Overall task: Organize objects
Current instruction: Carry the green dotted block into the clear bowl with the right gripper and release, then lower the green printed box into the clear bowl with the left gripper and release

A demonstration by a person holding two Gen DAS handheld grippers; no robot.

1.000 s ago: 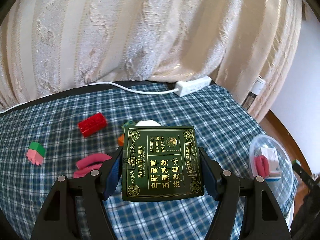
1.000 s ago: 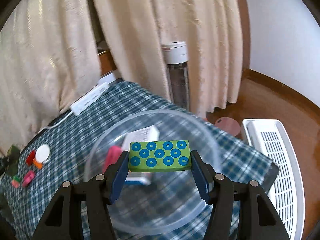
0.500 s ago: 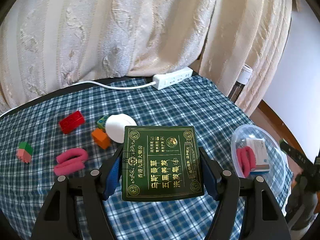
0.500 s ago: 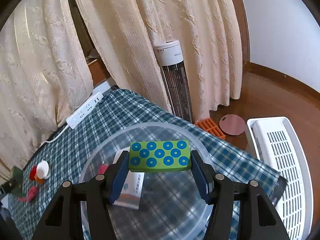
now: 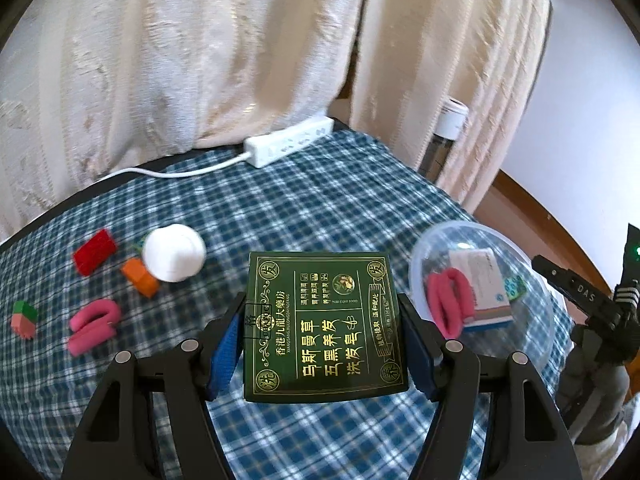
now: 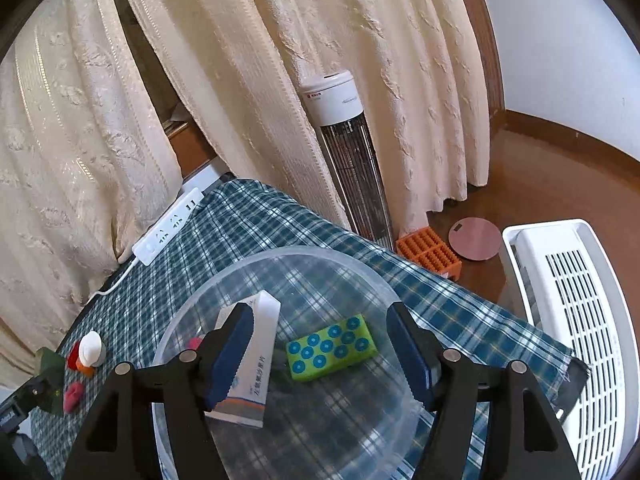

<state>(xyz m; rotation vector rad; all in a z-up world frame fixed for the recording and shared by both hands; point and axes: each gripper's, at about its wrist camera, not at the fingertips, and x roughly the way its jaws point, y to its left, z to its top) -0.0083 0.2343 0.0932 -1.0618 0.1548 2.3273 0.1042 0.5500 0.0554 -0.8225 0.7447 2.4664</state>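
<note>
Counter, blue plaid cloth. Clear plastic bowl: holds white medicine box, green blue-dotted block. Left tongs: clamped on dark green soap box. Right tongs: spread wide above bowl, empty.

Bright daylight — fisheye-warped edges, slightly blurred curtains.

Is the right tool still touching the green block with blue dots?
Apart. The right wrist view shows the right tool open, and the green block with blue dots lying in the clear plastic bowl with gaps to both fingers.
</note>
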